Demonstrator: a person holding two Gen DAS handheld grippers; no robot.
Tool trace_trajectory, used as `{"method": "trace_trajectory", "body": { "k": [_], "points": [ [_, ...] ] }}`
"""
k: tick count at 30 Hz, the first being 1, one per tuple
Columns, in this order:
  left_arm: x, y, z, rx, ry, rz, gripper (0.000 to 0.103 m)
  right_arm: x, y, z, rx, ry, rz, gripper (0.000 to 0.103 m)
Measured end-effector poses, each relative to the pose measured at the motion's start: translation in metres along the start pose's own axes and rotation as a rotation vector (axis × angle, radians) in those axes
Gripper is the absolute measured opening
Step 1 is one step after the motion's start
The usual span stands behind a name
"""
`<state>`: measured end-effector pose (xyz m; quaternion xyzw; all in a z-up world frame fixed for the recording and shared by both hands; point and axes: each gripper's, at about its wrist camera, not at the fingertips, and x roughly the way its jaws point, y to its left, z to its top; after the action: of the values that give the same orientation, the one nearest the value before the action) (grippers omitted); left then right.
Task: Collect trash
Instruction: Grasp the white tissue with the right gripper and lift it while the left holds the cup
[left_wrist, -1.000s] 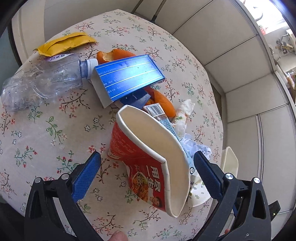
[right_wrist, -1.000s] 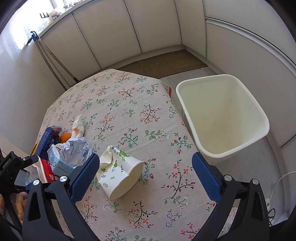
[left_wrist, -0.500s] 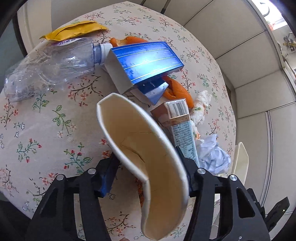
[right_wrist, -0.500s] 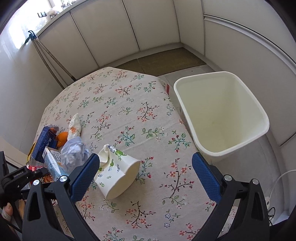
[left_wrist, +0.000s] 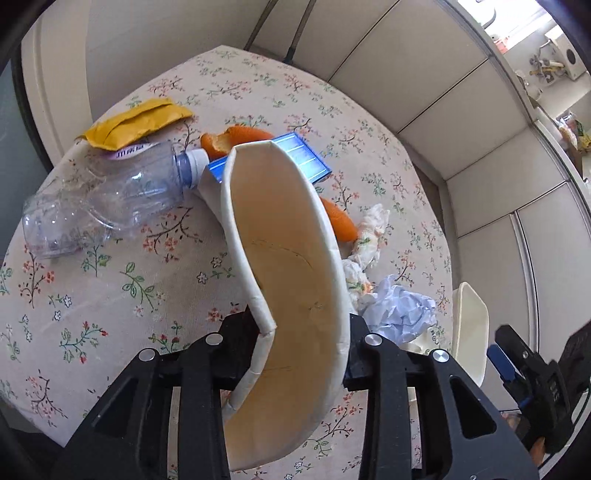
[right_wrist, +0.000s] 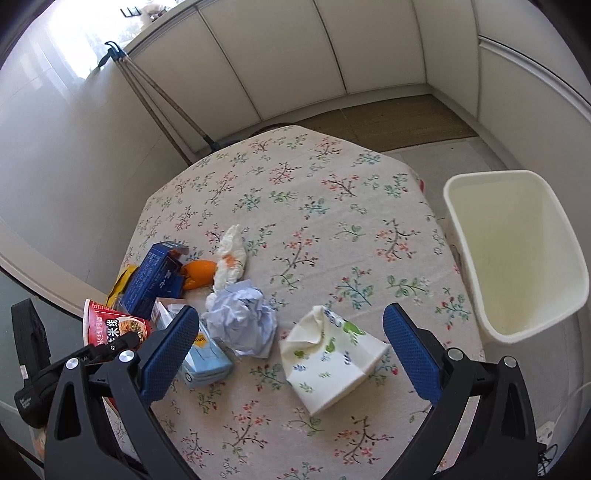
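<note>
My left gripper (left_wrist: 303, 343) is closing on the red paper noodle cup (left_wrist: 288, 280). The pads press its sides and the cup is squashed flat, its cream inside facing the camera. The right wrist view shows the same cup's red printed wall (right_wrist: 114, 325) at the table's left edge. My right gripper (right_wrist: 291, 310) stands open above a crumpled floral paper cup (right_wrist: 328, 354) that lies on its side on the tablecloth (right_wrist: 295, 206), with nothing touching its fingers. A cream bin (right_wrist: 476, 295) stands on the floor off the table's right side.
A clear plastic bottle (left_wrist: 107, 199), a yellow packet (left_wrist: 136, 122), a blue box (left_wrist: 303, 155), orange peel (left_wrist: 236, 136), a stained tissue (left_wrist: 373, 229) and a crumpled paper ball (left_wrist: 399, 310) lie beyond the held cup. A light-blue carton (right_wrist: 207, 358) lies beside the right gripper's left finger.
The left jaws went from wide open to pressing the noodle cup, which flattened and tipped up. The right gripper shifted left over the table, bringing the floral cup between its fingers.
</note>
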<state>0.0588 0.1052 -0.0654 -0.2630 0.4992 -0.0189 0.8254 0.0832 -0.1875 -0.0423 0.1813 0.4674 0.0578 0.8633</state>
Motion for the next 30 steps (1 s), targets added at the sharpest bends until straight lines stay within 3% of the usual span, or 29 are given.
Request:
{"method": "trace_trajectory", "body": {
  "k": [5, 8, 11, 18, 22, 24, 27, 30],
  "points": [
    [-0.015, 0.005, 0.007, -0.027, -0.047, -0.051, 0.033, 0.045, 0.039, 0.032, -0.049, 0.097, -0.001, 0.095],
    [-0.022, 0.010, 0.010, -0.028, -0.073, -0.059, 0.033, 0.081, 0.050, 0.040, -0.016, 0.203, 0.018, 0.084],
    [-0.026, 0.012, 0.013, -0.026, -0.082, -0.070, 0.033, 0.111, 0.060, 0.043, 0.016, 0.258, 0.013, 0.082],
    [-0.019, 0.023, 0.018, -0.051, -0.053, -0.086, 0.033, 0.151, 0.069, 0.042, 0.027, 0.295, -0.008, 0.068],
    [-0.015, 0.025, 0.018, -0.055, -0.037, -0.092, 0.033, 0.168, 0.073, 0.040, 0.017, 0.332, -0.001, 0.053],
    [-0.013, 0.027, 0.019, -0.064, -0.028, -0.094, 0.033, 0.173, 0.073, 0.038, 0.013, 0.335, -0.007, 0.050],
    [-0.011, 0.029, 0.019, -0.074, -0.018, -0.095, 0.033, 0.178, 0.073, 0.035, 0.006, 0.339, -0.005, 0.038],
    [-0.009, 0.030, 0.019, -0.076, -0.011, -0.094, 0.033, 0.178, 0.077, 0.033, -0.015, 0.325, -0.001, 0.034]
  ]
}}
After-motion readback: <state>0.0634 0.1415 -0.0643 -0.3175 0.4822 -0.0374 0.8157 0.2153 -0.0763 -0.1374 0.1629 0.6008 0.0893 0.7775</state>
